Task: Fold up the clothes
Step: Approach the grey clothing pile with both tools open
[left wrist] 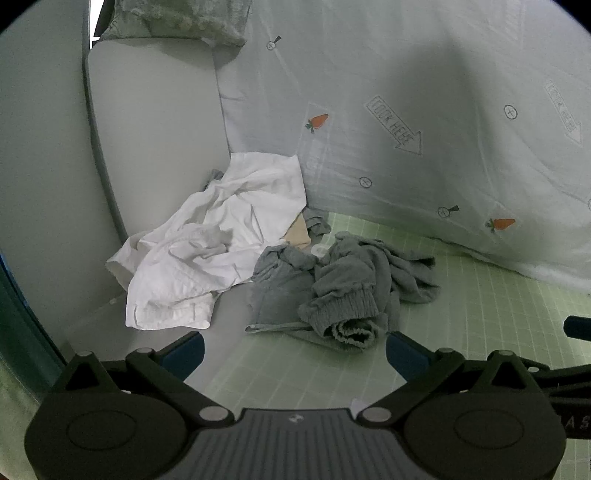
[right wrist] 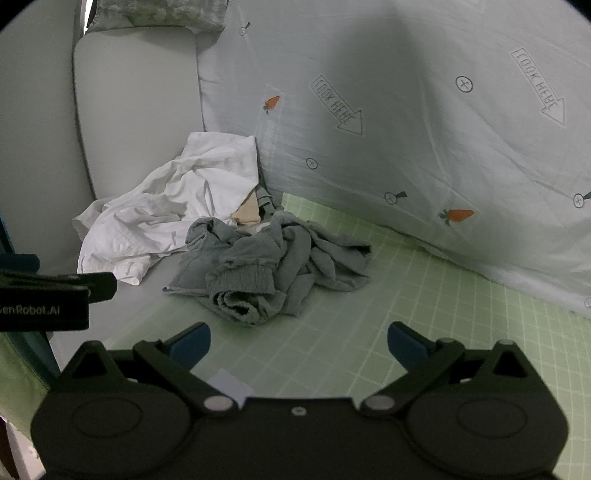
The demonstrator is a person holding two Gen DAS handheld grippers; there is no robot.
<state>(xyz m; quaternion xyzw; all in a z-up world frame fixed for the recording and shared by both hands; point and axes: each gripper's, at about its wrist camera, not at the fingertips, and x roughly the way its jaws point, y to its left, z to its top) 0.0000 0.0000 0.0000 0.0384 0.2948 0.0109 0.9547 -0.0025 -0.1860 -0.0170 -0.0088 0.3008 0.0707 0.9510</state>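
A crumpled grey knit garment (left wrist: 332,288) (right wrist: 269,266) with a ribbed cuff lies on the green checked mat (left wrist: 461,314) (right wrist: 424,302). Left of it lies a rumpled white garment (left wrist: 214,240) (right wrist: 166,214), and a beige piece (left wrist: 297,234) (right wrist: 247,214) peeks out between the two. My left gripper (left wrist: 295,354) hovers open just in front of the grey garment's cuff, nothing between its blue pads. My right gripper (right wrist: 299,343) is open too, short of the grey heap and empty. The left gripper's body (right wrist: 48,295) shows at the right wrist view's left edge.
A pale quilt (left wrist: 424,110) (right wrist: 406,110) printed with carrots and arrows rises behind the clothes. A grey padded headboard or cushion (left wrist: 147,129) (right wrist: 129,110) stands at the left, with a patterned pillow (left wrist: 184,18) above it. The mat stretches out to the right.
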